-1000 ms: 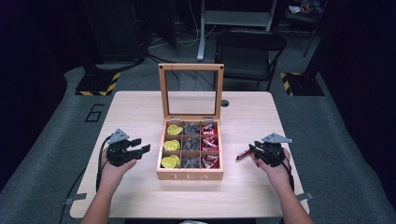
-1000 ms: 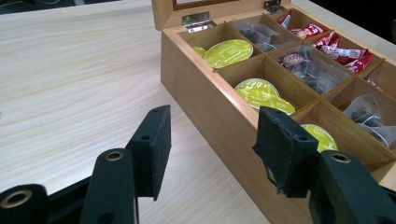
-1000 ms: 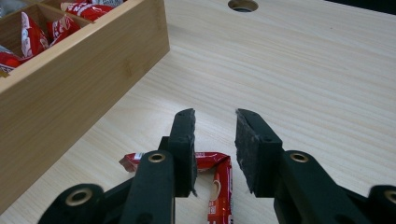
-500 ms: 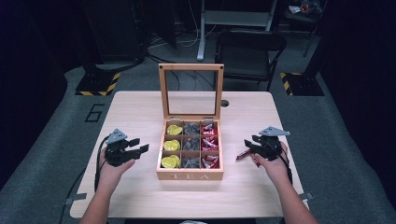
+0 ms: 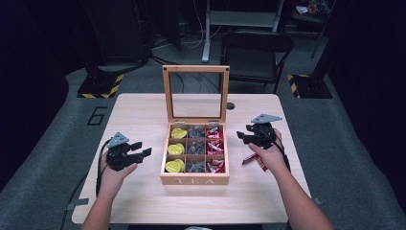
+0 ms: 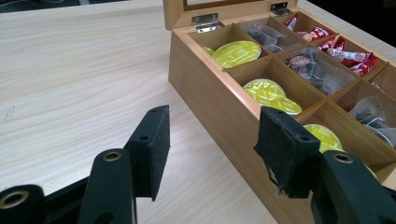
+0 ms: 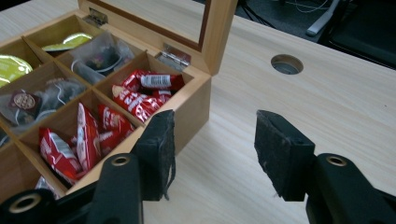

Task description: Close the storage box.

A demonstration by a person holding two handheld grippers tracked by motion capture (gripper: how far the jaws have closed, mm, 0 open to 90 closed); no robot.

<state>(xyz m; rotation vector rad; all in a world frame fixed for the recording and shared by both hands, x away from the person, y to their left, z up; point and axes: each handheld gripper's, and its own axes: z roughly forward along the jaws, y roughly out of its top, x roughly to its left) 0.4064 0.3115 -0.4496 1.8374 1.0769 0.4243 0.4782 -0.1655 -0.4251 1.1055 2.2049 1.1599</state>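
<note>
1. Right hand-held gripper (image 5: 245, 136): jaws wide and empty, having just been opening, nothing between the pads (image 7: 161, 154). Keep them spread until they straddle a packet; do not close early.
2. Loose red packets (image 5: 253, 159): on the tabletop (image 5: 143, 110) beside and just under your right hand, on its near side. These look like the work in hand, so drop back and down to them rather than reaching on.
3. Tea box (image 5: 194, 180): just to the inner side of your right hand-held gripper, its glass lid (image 5: 195, 93) standing upright. The red-packet column (image 7: 88, 135) lies nearest those jaws. Carry each packet over the box wall, then release low into a red compartment.
4. Left hand-held gripper (image 5: 140, 149): jaws partly open, empty, hovering off the box's far side from your right. Yellow capsules (image 6: 268, 93) sit just ahead of it. Hold it clear, or steady the box wall if it slides.
5. Risk: a thin foil packet may slip, so pinch across its middle.
</note>
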